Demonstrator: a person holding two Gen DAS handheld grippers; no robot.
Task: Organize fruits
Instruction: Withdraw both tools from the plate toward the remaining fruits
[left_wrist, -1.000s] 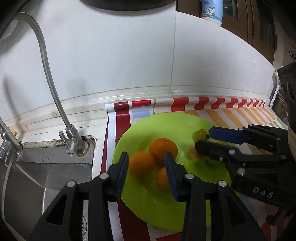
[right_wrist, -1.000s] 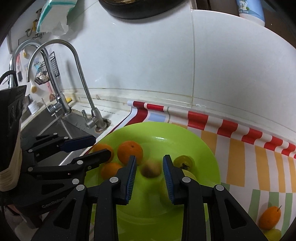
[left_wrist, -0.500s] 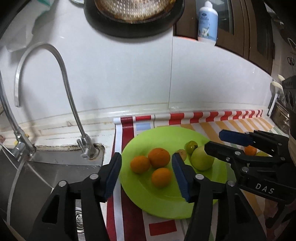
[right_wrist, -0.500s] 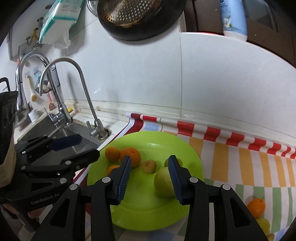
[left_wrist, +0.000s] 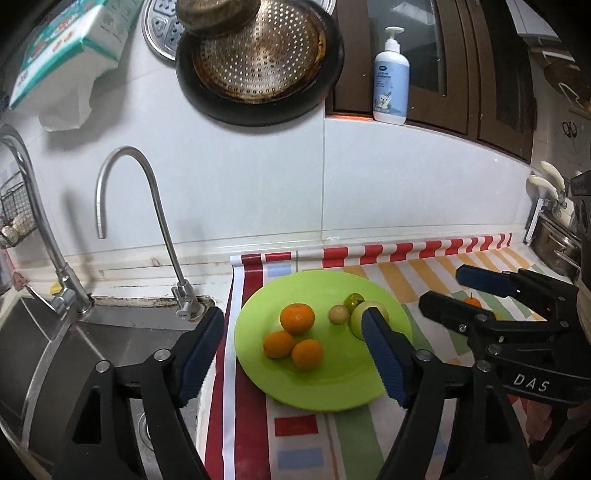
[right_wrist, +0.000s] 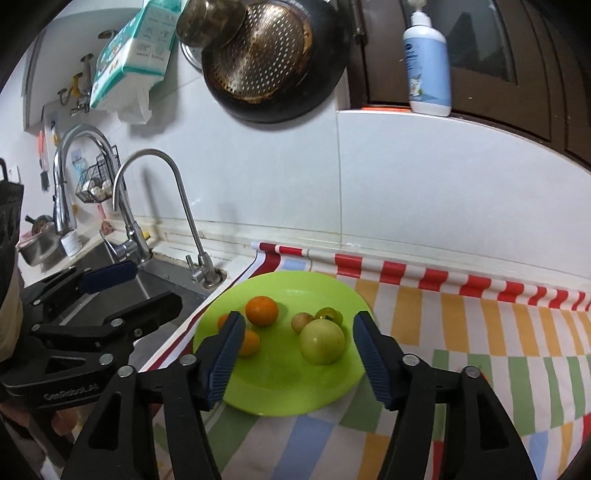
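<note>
We have a striped mat (left_wrist: 413, 273) beside the sink (left_wrist: 110, 332), and on the mat sits our big green plate (left_wrist: 332, 391). The fruit is on the plate in two little groups. Three oranges (left_wrist: 297, 318) huddle on the sink side. The big green fruit (right_wrist: 322, 341) sits on the other side, with a small pale fruit (right_wrist: 302, 322) and a small dark green one (right_wrist: 328, 314) just behind it. One more little orange fruit (left_wrist: 472, 301) lies out on the mat, well away from the plate, so we think that one comes next.

Our left gripper (left_wrist: 291, 354) hangs above the plate, fingers spreading wide, nothing between them. Our right gripper (right_wrist: 299, 354) is the same, fingers spreading, holding nothing.

To do this well, we should lift clear of the plate so we do not bump the fruit and make it roll. Then we reach with the right one, since it is nearer, come down with a finger on each side, and squeeze softly
</note>
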